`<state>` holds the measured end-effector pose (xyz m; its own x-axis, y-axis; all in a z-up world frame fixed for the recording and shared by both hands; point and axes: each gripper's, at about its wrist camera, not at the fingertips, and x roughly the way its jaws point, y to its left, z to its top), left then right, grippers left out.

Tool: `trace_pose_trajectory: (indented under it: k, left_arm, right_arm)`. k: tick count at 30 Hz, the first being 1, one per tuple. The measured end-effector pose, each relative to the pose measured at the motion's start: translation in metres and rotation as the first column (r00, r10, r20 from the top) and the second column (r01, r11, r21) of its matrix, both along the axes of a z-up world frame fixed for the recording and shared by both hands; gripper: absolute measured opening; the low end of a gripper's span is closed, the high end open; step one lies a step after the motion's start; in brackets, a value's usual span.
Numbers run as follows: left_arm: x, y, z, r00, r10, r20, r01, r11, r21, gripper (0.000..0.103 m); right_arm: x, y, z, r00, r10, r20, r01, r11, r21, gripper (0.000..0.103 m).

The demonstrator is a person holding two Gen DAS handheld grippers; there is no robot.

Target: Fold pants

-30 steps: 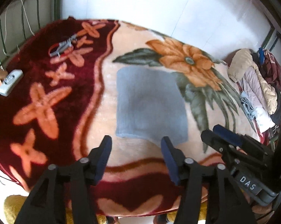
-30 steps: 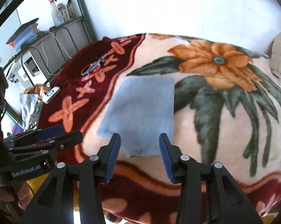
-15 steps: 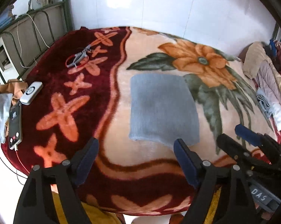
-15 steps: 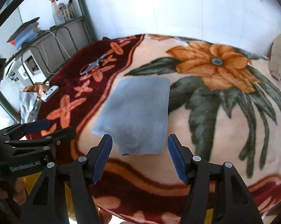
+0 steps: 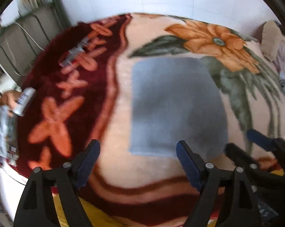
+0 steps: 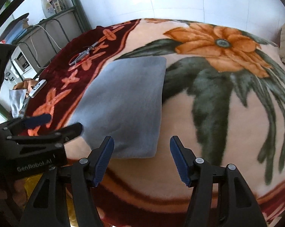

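Note:
The grey-blue pants point(image 5: 172, 104) lie folded into a flat rectangle on the flowered blanket point(image 5: 153, 172); they also show in the right wrist view point(image 6: 127, 106). My left gripper point(image 5: 137, 164) is open and empty, just short of the pants' near edge. My right gripper point(image 6: 142, 157) is open and empty, its jaws on either side of the pants' near right corner. The right gripper shows at the right in the left wrist view point(image 5: 256, 145); the left gripper shows at the left in the right wrist view point(image 6: 47, 124).
Scissors point(image 6: 81, 54) and a white remote point(image 6: 37, 88) lie on the dark red border of the blanket at the left. A metal shelf point(image 6: 53, 22) with bottles stands behind. Piled clothes point(image 5: 275, 43) lie at the far right.
Both grippers have opened wider and moved closer to the pants' near edge. The left wrist view is now blurred by motion.

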<state>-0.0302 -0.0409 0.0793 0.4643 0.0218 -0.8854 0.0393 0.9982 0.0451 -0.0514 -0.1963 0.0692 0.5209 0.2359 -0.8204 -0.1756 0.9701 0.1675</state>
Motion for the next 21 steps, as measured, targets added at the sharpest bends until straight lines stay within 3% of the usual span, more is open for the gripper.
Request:
trace_pose_trajectory:
  k: [6,14,21]
  left_arm:
    - [0.001,0.008,-0.018,0.999,0.029,-0.045,-0.034,0.993,-0.114,0.085]
    - [-0.011,0.014,-0.024,0.999,0.017,-0.027,-0.019,0.995,-0.098,0.085]
    - [-0.019,0.018,-0.025,0.999,0.033,-0.024,-0.035,0.995,-0.093,0.084]
  right_arm:
    - [-0.006,-0.002,-0.009,1.000,0.008,0.004,-0.008,1.000,0.006,0.062]
    - [-0.013,0.001,-0.016,0.999,-0.027,0.016,0.026,0.997,0.073,0.062]
    - [-0.017,0.005,-0.017,0.998,-0.011,0.057,0.010,1.000,0.025,0.062]
